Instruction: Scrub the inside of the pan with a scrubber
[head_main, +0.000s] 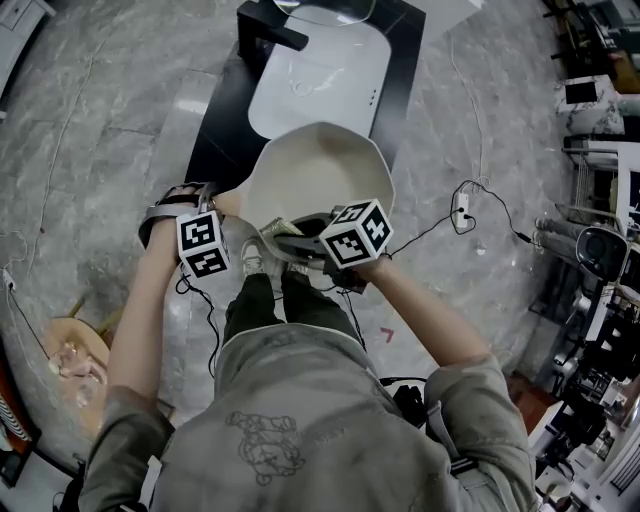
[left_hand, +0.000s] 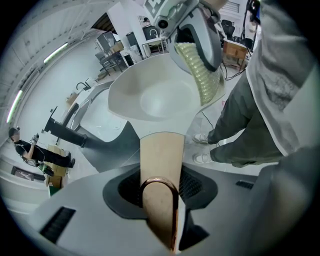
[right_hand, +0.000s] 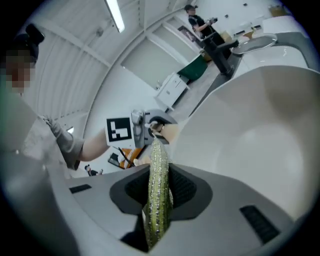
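Two hand-held tools are in use, one per hand. The left tool (left_hand: 159, 195) is closed partway on the single tan, wood-look handle (left_hand: 161, 152) of one cream-white round pan (head_main: 322, 172). Both jaws press the handle's sides, just ahead of its copper hanging ring. The pan is held in the air, interior facing upward, in front of one white oval basin (head_main: 322, 85) set in a black tabletop (head_main: 222, 135). One black faucet (head_main: 268, 24) stands at the far end of the basin. The right tool (right_hand: 159, 200) is clamped on one yellow-green, knobbly-textured scrubber (right_hand: 159, 172), which stands edge-on between the jaws and projects forward. The scrubber sits at the pan's rim on the side nearest the person. The views do not confirm whether it is touching the inner surface. The grey marble-pattern floor (head_main: 100, 130) surrounds the tabletop.
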